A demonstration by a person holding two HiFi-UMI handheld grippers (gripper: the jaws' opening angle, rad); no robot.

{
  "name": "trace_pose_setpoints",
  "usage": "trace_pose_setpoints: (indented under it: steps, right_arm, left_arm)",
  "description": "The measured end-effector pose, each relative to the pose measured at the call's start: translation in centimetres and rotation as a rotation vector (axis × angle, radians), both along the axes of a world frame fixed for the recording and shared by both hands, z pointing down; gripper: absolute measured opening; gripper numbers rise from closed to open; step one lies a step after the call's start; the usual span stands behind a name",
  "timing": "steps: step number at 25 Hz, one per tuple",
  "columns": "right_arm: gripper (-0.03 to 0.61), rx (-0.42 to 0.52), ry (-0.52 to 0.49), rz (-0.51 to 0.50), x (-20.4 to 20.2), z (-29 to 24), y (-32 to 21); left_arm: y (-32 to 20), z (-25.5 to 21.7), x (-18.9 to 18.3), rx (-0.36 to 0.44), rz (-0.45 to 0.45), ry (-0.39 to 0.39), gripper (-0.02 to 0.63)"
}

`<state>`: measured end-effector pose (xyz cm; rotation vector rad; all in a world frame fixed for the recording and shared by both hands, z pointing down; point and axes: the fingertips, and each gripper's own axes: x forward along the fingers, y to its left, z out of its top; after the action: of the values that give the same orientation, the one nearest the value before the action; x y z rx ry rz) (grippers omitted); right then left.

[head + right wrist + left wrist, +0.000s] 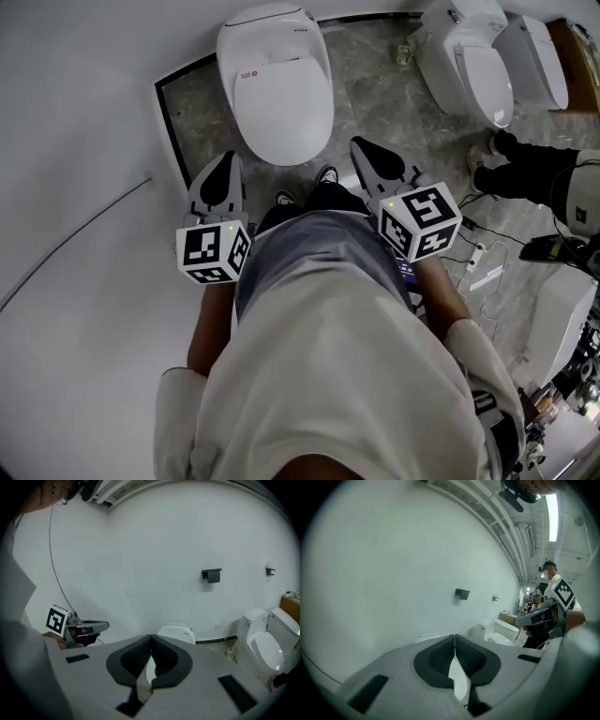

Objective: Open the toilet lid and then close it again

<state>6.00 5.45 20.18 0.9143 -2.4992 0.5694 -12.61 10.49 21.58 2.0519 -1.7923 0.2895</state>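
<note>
The left claw (226, 164) and right claw (364, 148) are both pinched together, empty, near the toilet lid (281, 103) (lying flat, closed); narrow tips could slip off its smooth edge, letting it slam

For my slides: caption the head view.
Left gripper and right gripper, both shut, held before a toilet with its lid closed.

jaws: grey left gripper (454, 641), its black ribbed pads (438, 660) pressed together, nothing gripped | landmark: small dark box fixture (462, 593) on plain white wall (393, 573), above the jaw tips | lower right of fixture: white ceramic toilets (502, 631) | farther right of fixture: grey right gripper (520, 619) bearing a black-and-white marker cube (562, 591)
</note>
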Motion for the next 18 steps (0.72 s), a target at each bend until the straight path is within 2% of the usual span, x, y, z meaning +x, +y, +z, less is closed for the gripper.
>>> trace_pose_setpoints:
  steps: [4, 7, 18]
  right_arm:
    - [0.009, 0.019, -0.021, -0.008, 0.3, -1.5, 0.4]
    - [0.009, 0.01, -0.043, -0.019, 0.1, -1.8, 1.3]
    - [0.009, 0.031, -0.019, -0.077, -1.6, -2.9, 4.4]
  left_arm:
    - [0.5, -3.1, -0.4, 0.069, -0.026, 0.021, 0.009]
    - [1.3, -4.0, -0.9, 0.09, -0.037, 0.03, 0.009]
    - [3.3, -4.8, -0.3, 0.083, -0.01, 0.053, 0.009]
